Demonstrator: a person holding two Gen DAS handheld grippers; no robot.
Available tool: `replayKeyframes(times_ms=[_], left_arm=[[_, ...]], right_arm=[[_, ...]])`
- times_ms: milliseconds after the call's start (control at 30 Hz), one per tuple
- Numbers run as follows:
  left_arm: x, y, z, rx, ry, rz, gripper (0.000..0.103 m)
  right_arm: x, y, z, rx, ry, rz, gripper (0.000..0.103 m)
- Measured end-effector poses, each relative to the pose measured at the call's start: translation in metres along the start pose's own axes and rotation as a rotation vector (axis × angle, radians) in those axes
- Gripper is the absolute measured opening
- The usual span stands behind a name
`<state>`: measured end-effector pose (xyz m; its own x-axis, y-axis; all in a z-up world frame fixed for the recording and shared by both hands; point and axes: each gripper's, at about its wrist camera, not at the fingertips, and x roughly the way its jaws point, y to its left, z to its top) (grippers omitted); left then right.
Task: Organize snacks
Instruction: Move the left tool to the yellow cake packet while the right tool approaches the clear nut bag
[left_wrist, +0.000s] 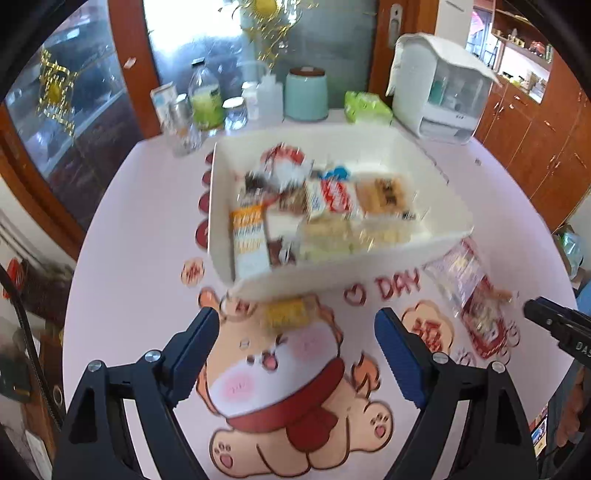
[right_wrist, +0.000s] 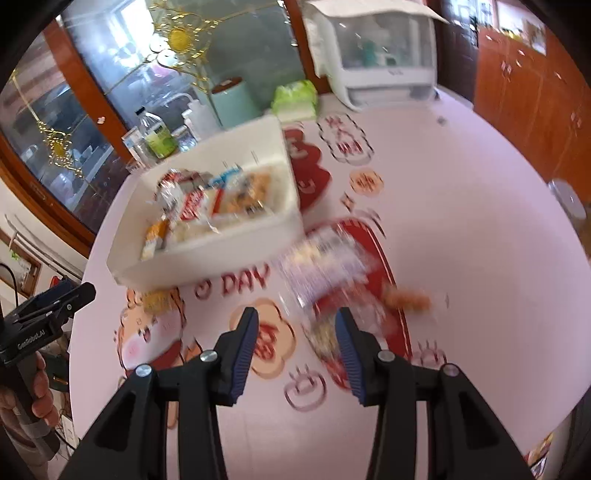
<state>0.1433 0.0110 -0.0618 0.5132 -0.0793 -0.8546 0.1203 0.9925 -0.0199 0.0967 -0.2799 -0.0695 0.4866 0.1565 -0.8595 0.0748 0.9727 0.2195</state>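
A white bin (left_wrist: 332, 273) holding several wrapped snacks stands mid-table on a pink cartoon tablecloth. A small yellow snack (left_wrist: 288, 314) lies just in front of the bin. My left gripper (left_wrist: 297, 321) hovers open over that snack, which is blurred, with nothing touching its pads. A clear packet with red print (right_wrist: 325, 266) lies to the right of the bin (right_wrist: 207, 254), and a small orange snack (right_wrist: 406, 299) sits beside it. My right gripper (right_wrist: 297, 317) stands partly open just short of the packet, with only tablecloth between its fingers.
Bottles (left_wrist: 205, 96), a teal canister (left_wrist: 306, 96), a green pack (left_wrist: 365, 107) and a white appliance (left_wrist: 439, 88) line the table's far edge. Wooden cabinets (left_wrist: 535, 147) stand behind on the right. A hand (right_wrist: 40, 387) holds the left gripper (right_wrist: 79, 293) at the table's left edge.
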Motion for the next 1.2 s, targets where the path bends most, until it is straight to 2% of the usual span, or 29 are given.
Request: replayKeyframes(times_ms=[333, 533, 733, 967, 1200], left_arm=[[0.038, 0.016, -0.056, -0.083, 0.120, 0.013, 0.085], [0.057, 0.015, -0.066, -0.139, 0.138, 0.004, 0.085], [0.075, 0.018, -0.058, -0.222, 0.120, 0.002, 0.085], [0.102, 0.028, -0.038, -0.314, 0.094, 0.023, 0.085], [0.123, 0.026, -0.021, -0.321, 0.092, 0.036, 0.085]], right_arm=[[0.015, -0.037, -0.061, 0.098, 0.075, 0.000, 0.044], [0.025, -0.036, -0.072, 0.131, 0.090, 0.035, 0.044], [0.034, -0.036, -0.060, 0.182, 0.088, 0.072, 0.044], [0.056, -0.055, -0.032, 0.355, 0.103, 0.117, 0.044], [0.076, -0.055, -0.014, 0.424, 0.113, 0.039, 0.044]])
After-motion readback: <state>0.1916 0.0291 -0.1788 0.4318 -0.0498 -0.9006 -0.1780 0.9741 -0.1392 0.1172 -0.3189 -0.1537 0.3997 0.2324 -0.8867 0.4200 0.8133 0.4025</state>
